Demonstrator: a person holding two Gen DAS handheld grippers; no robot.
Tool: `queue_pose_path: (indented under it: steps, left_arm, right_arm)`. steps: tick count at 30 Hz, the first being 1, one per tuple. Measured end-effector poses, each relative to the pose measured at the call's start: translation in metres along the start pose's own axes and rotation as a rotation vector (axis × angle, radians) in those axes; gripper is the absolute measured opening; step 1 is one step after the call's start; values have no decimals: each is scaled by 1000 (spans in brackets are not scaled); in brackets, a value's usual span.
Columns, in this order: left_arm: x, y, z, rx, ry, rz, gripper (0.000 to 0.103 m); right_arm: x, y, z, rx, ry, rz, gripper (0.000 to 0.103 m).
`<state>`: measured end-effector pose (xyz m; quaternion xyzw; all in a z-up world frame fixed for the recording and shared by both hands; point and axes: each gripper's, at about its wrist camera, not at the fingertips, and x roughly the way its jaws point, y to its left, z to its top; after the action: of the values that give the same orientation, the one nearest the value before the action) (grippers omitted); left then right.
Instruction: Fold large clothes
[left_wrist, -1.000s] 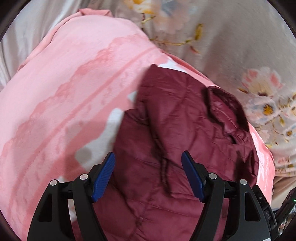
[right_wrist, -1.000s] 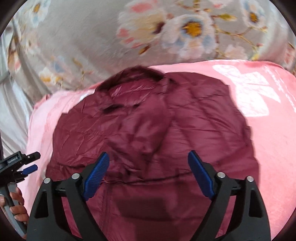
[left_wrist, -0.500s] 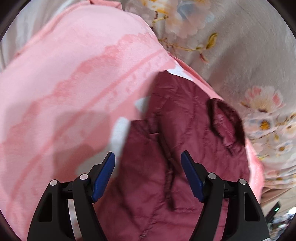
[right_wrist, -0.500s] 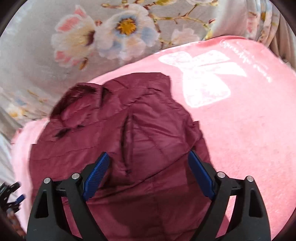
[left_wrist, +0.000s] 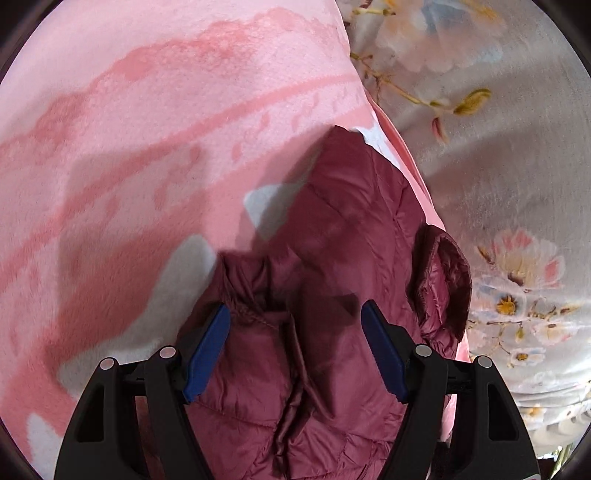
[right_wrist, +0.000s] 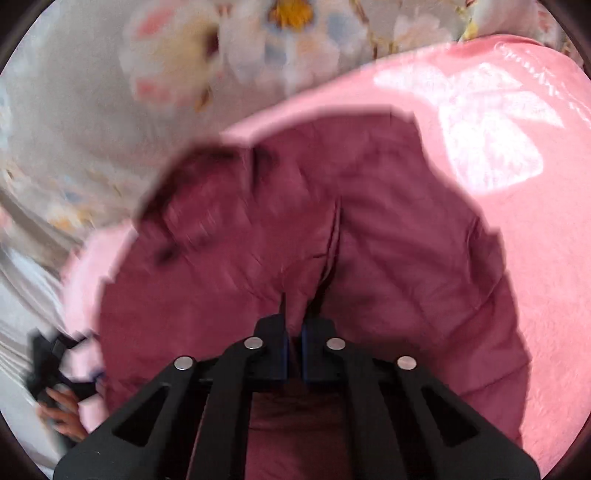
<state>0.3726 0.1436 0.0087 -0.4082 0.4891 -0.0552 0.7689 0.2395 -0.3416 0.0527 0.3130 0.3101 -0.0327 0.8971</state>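
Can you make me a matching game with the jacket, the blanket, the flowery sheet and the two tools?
Things:
1. puffer jacket
2. blanket
3. flowery sheet
4. right tool
5. left tool

Descriptions:
A. pink
B. open
C. dark red
D. grey
E. shut on the fabric

Pairs: 1-C, 2-A, 3-D, 4-E, 5-B
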Motion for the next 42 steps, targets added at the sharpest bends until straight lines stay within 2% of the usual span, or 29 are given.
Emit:
queue_pose_path:
  steps: [1, 2, 4, 5, 10, 14, 15, 16, 17, 18, 19, 20, 21, 22, 23, 24, 25, 28, 31, 33, 35, 37, 41, 42]
  left_arm:
    - [0, -1, 0, 9, -3, 6, 70]
    - [0, -1, 1, 18, -6, 17, 70]
    - [3, 0, 1, 26, -1, 25, 70]
    - [3, 0, 0, 23, -1, 24, 70]
    - [0, -8, -13, 43, 24, -19, 70]
    - [9, -16, -17, 67, 39, -5, 69]
    - [12, -16, -17, 65, 39, -3, 65]
    - [15, -16, -14, 68, 33, 8, 45]
    - [16, -17, -12, 84, 27, 22, 30]
    - [16, -19, -10, 103, 23, 36, 2]
    - [12, -22, -9, 127, 10, 53, 0]
    - [2, -25, -9, 156, -31, 73, 0]
    - [-7, -29, -9, 189, -69, 95, 0]
    - [-17, -33, -12, 233, -113, 125, 0]
    - [-20, -36, -14, 272, -121, 141, 0]
    - [-19, -39, -17, 294, -117, 167, 0]
    - [-16, -42, -23, 331, -115, 215, 0]
    - [-11, -49, -39, 448, -174, 357, 0]
    - [6, -42, -42, 465, -138, 394, 0]
    - [14, -38, -43, 472, -129, 413, 0]
    - [16, -41, -48, 513, -153, 454, 0]
    - [13, -44, -53, 542, -169, 484, 7]
    - [-10, -48, -59, 578, -164, 488, 17]
    - [-19, -52, -61, 590, -175, 483, 25]
  right_arm:
    - [-19, 0, 7, -14, -83, 0, 1]
    - [-22, 3, 9, -68, -103, -84, 1]
    - [3, 2, 5, -160, 13, -179, 1]
    - [10, -1, 0, -171, 51, -199, 1]
    - [6, 2, -1, -177, 48, -168, 1]
    - [5, 14, -4, -211, 62, -153, 1]
    - [5, 18, -2, -220, 63, -150, 1]
    - [5, 23, -1, -228, 62, -146, 1]
    - [0, 27, -1, -232, 54, -135, 1]
    - [-9, 32, -1, -232, 34, -109, 1]
    - [-19, 36, 0, -235, 9, -63, 1]
    - [-27, 37, 0, -242, -16, -32, 1]
    - [-28, 37, -4, -276, -30, -78, 1]
    - [-13, 34, -10, -311, 22, -155, 1]
    - [8, 26, -19, -335, 98, -233, 1]
    - [20, 21, -27, -341, 144, -265, 1]
    - [22, 20, -32, -344, 151, -274, 1]
    - [7, 26, -40, -337, 74, -214, 1]
    - [41, 11, -59, -348, 186, -283, 1]
    - [41, 18, -62, -404, 171, -318, 2]
    - [37, 21, -60, -398, 174, -326, 5]
    - [27, 18, -56, -372, 167, -327, 7]
    - [-17, 16, -44, -343, 56, -359, 36]
    - [-26, 19, -39, -340, 27, -354, 38]
